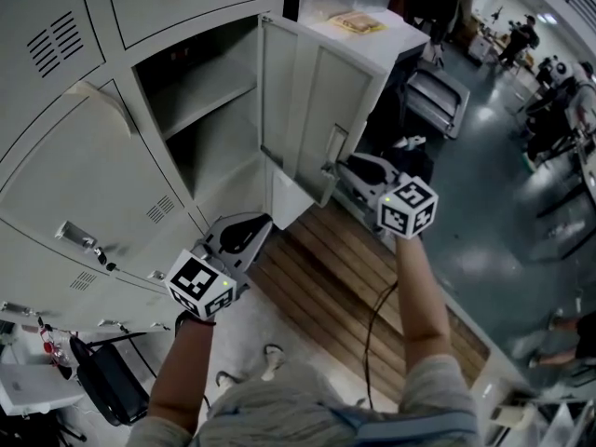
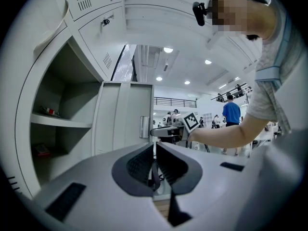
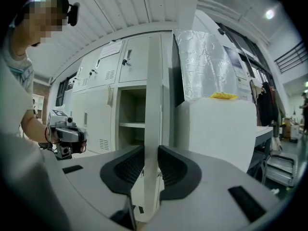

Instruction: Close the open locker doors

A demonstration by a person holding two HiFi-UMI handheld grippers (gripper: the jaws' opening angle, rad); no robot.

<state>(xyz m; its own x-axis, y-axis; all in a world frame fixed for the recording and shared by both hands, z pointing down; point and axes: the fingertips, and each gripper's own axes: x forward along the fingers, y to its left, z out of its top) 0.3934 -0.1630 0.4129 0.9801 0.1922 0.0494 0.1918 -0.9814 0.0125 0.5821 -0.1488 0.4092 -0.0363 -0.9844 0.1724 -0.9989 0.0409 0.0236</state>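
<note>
The open locker door [image 1: 312, 101] swings out from the grey locker bank [image 1: 84, 175], baring a compartment with a shelf [image 1: 207, 84]. The right claw [image 3: 153, 166] is clamped on the door's free edge, one jaw on each face. The left claw [image 2: 155, 166] hangs just beside the door's lower corner, jaws pressed together and empty.

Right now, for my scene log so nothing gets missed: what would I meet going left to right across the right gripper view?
left gripper → closed lockers → open compartment → open locker door, seen edge-on and clamped in the right gripper → white cabinet → metal cart
</note>
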